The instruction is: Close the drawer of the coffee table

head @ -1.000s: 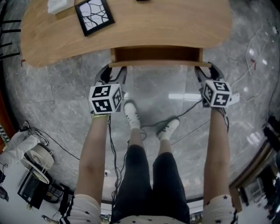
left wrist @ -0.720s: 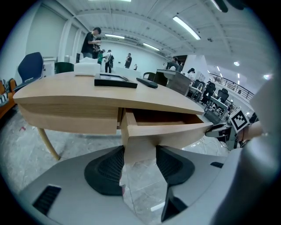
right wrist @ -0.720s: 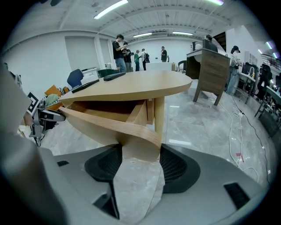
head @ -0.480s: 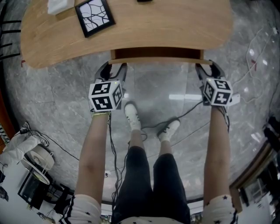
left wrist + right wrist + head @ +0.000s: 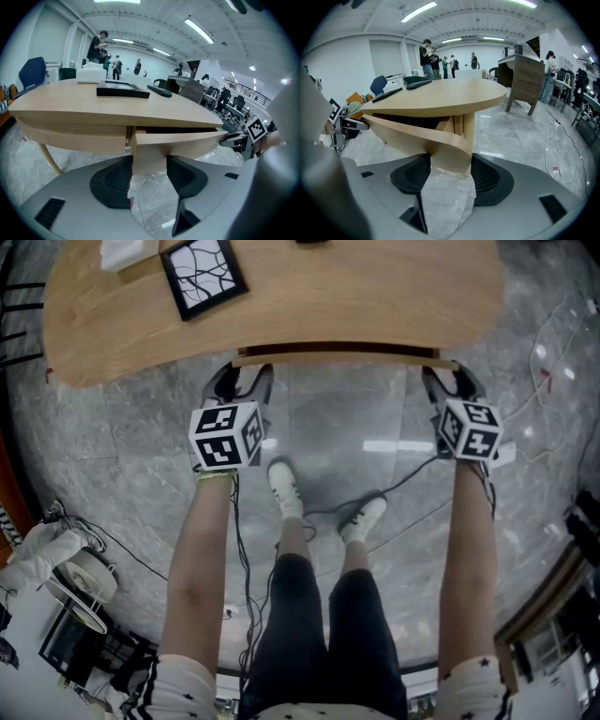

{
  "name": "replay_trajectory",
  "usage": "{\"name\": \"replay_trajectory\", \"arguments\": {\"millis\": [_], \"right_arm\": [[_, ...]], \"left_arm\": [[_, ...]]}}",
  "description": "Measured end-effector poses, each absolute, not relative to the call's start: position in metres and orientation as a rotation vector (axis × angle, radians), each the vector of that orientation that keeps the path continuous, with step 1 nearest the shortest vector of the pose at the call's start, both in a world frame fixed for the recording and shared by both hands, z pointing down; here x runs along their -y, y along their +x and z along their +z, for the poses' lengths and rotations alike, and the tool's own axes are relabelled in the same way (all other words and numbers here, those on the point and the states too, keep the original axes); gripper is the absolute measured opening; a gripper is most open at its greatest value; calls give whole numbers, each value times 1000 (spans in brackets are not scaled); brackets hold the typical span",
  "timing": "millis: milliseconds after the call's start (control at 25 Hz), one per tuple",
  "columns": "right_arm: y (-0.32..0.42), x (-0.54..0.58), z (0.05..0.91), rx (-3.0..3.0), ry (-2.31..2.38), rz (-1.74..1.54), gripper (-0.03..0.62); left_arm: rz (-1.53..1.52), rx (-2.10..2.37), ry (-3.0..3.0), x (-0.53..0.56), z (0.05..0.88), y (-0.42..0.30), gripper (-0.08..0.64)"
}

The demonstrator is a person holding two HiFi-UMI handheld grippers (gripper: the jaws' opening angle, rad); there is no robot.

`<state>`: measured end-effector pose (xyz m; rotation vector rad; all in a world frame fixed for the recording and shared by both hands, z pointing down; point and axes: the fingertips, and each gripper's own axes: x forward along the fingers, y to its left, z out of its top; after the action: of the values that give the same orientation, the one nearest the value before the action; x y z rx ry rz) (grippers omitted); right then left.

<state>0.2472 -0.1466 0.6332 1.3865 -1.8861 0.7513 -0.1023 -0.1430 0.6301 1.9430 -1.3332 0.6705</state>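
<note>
**Both grippers clamped on a nearly closed drawer**

The light-wood drawer with a curved front (image 5: 337, 359) sits under the near edge of the oval light-wood coffee table (image 5: 375, 296). In the head view only a thin strip of it shows beyond the tabletop. Its two ends lie right at the tools: the left end between the jaws of the left gripper (image 5: 242, 381), the right end between the jaws of the right gripper (image 5: 448, 381).

In the left gripper view the left gripper (image 5: 149, 164) has its jaws part-way apart, and the end of the drawer (image 5: 187, 139) fills the gap, with a black ribbed pad (image 5: 117, 180) against each side. The right gripper view shows the same: the right gripper (image 5: 451, 169) pinches the rounded corner of the drawer (image 5: 408, 131), wood touching both pads (image 5: 490, 180).

Between the drawer front and the tabletop only a narrow dark slit is open, so what lies inside the drawer cannot be told.

On the tabletop, towards the left, lie a black-framed picture with a branching line pattern (image 5: 202, 276) and, beside it, a white box (image 5: 127, 251). The person stands on a grey marble floor (image 5: 122, 456) in white shoes (image 5: 281, 486), with dark cables (image 5: 403, 474) trailing near the feet.
</note>
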Motion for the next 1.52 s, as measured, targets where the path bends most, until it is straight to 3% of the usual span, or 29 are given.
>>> {"name": "replay_trajectory", "arguments": {"millis": [1520], "right_arm": [[247, 188, 633, 1877, 1432, 707, 270]], "left_arm": [[638, 1361, 1946, 183, 635, -102, 238]]}}
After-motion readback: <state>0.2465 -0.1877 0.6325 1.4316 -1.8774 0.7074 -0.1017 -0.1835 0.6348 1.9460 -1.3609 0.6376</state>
